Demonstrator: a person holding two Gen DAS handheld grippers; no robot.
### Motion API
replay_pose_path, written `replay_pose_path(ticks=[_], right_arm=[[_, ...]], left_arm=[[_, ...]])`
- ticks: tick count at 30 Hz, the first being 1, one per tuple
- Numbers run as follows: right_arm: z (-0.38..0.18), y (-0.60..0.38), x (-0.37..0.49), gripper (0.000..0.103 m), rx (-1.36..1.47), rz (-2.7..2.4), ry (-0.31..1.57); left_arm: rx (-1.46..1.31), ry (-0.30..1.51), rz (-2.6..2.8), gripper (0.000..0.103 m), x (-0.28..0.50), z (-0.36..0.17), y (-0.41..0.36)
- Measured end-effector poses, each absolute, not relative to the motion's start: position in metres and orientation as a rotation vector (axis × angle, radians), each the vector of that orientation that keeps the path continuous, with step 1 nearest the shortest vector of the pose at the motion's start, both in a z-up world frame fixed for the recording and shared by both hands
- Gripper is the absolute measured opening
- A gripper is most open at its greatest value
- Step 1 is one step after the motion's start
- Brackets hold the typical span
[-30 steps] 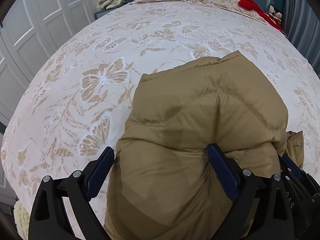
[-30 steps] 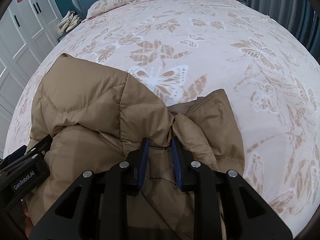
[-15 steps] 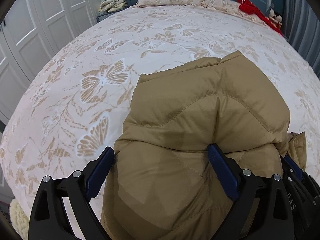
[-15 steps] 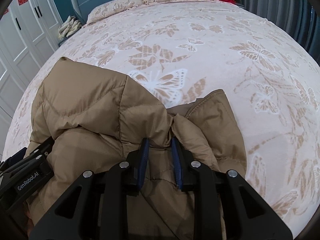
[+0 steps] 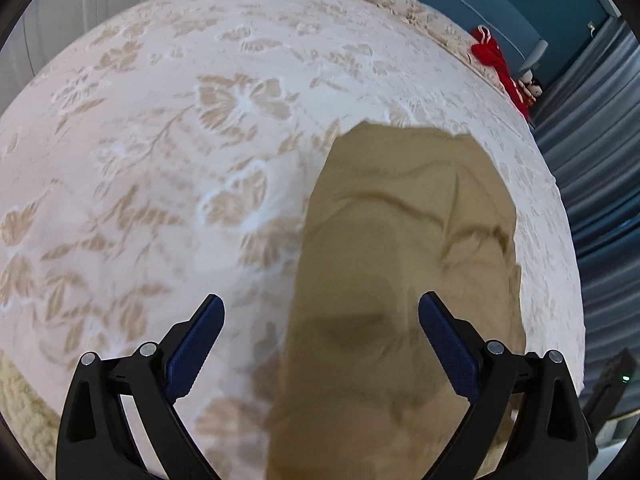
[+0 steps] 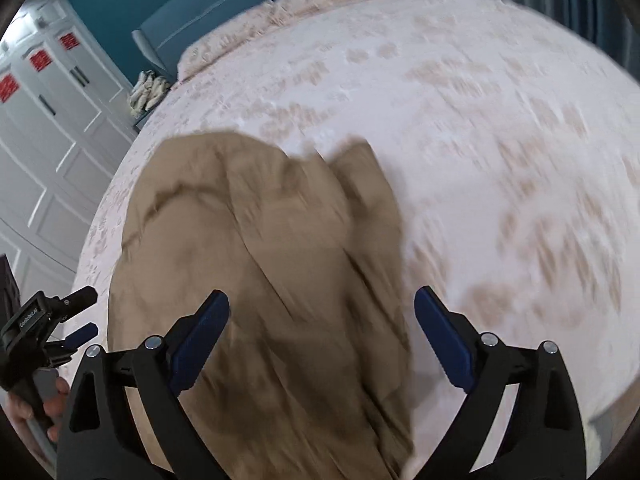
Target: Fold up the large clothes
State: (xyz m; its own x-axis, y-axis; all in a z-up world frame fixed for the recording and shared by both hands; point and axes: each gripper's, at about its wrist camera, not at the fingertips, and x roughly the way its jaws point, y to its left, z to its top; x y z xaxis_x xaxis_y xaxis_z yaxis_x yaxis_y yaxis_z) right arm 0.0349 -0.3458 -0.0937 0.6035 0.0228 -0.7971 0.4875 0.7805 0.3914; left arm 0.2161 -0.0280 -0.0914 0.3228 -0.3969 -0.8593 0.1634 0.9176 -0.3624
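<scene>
A tan padded jacket (image 5: pixel 404 272) lies folded in a bundle on the butterfly-print bedspread (image 5: pixel 168 152). My left gripper (image 5: pixel 320 316) hangs open above the jacket's left edge, and its pads grip nothing. In the right wrist view the same jacket (image 6: pixel 256 264) lies below my right gripper (image 6: pixel 322 312), whose jaws are opening wide; the cloth sits beneath them, not pressed by the pads. The left gripper's tool (image 6: pixel 48 320) and the hand holding it show at that view's left edge. Both views are blurred by motion.
White wardrobe doors (image 6: pixel 44 136) stand left of the bed. A blue headboard (image 6: pixel 208 8) and pillows are at the far end, with a red garment (image 5: pixel 496 64) near them. Grey curtains (image 5: pixel 596 184) hang on the right. A fluffy rug (image 5: pixel 20 396) lies at the bed's near left.
My right gripper has let go of the jacket fold and opened wide. Both grippers have pulled back and up, and both have rolled. The jacket now lies free on the bed.
</scene>
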Motion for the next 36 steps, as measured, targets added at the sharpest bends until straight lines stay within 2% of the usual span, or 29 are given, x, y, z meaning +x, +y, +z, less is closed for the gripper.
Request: replay_pose_path(ticks=[8,12,21,22,27,30,36], right_arm=[[-0.148,-0.357,0.007,0.092,1.037,-0.166,0.924],[-0.152,-0.347,0.015,0.098,1.022,-0.165,0.902],[-0.161,-0.341,0.046,0.096,1.076,-0.116,0.865],[-0.160,-0.341,0.051,0.092,1.079,-0.111,0.862],[-0.146,-0.339,0.065,0.045,1.023,-0.083,0.849],[-0.129,-0.332,0.074,0.033,0.931,-0.093,0.838],[-0.102,-0.306,0.105,0.027,0.729,-0.116,0.827]], left_arm=[[-0.456,1.381,-0.473,0.098,0.191,-0.139,-0.010],[-0.536,1.409,-0.509,0.098,0.187,-0.151,-0.015],[-0.300,1.355,-0.540,0.098,0.190,-0.131,-0.064],[-0.273,1.338,-0.543,0.098,0.190,-0.127,-0.067],[-0.057,1.180,-0.582,0.081,0.183,-0.096,-0.087],[0.011,1.128,-0.605,0.075,0.186,-0.083,-0.094],[0.064,1.039,-0.618,0.069,0.203,-0.068,-0.086]])
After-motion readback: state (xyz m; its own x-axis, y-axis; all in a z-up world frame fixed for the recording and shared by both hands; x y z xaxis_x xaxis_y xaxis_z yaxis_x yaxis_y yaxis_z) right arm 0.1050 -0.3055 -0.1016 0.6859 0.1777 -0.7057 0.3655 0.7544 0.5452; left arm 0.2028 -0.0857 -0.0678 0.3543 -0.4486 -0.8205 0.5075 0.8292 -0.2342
